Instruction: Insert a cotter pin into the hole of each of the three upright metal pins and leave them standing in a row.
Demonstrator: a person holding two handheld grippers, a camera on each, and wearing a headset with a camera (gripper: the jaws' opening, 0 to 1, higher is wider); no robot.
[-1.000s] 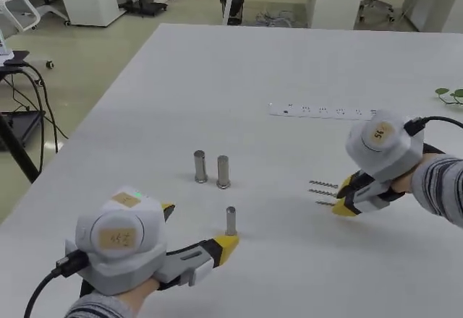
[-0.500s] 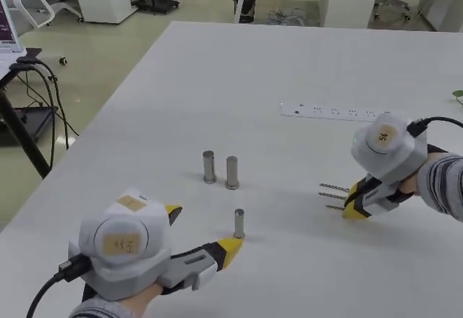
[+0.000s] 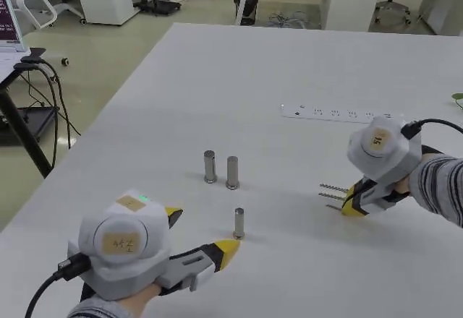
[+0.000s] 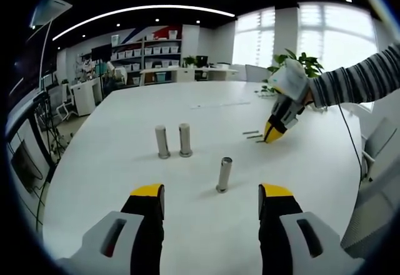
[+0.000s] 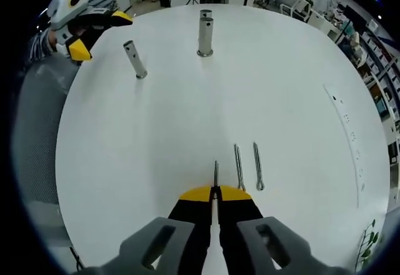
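On the far left, beside the surface (image 3: 145, 115), cables (image 3: 51, 94) trailed over the floor by a dark stand. The left tongs (image 3: 201, 230) (image 4: 211, 192) rested low at the near edge, released, jaws spread wide. Just ahead of them, slightly toward the right jaw, stood the front metal pin (image 3: 239, 222) (image 4: 223, 174) (image 5: 135, 58), upright and alone. It stood between the left tongs and the cotter pins farther right. Beyond it, the two rear metal pins (image 3: 210, 166) (image 4: 162, 141) stood upright just beside each other, apart from the front one.

Farther right, a white power strip (image 3: 340, 113) lay well behind the work. In front of it, two loose cotter pins (image 3: 333, 188) (image 5: 238, 165) lay flat and side by side. The right tongs (image 3: 349, 204) (image 5: 214, 192) were clenched on the held cotter pin (image 5: 215, 172), which ran out from between the closed tips, low over the surface beside the loose two. A striped sleeve (image 3: 441, 184) showed behind those tongs, and a green leaf (image 3: 457, 96) sat at the right edge.

Compared with a second before, the three metal pins kept the same arrangement and the left tongs were as open as before. The right tongs remained at the cotter pins. The whole head view had shifted.
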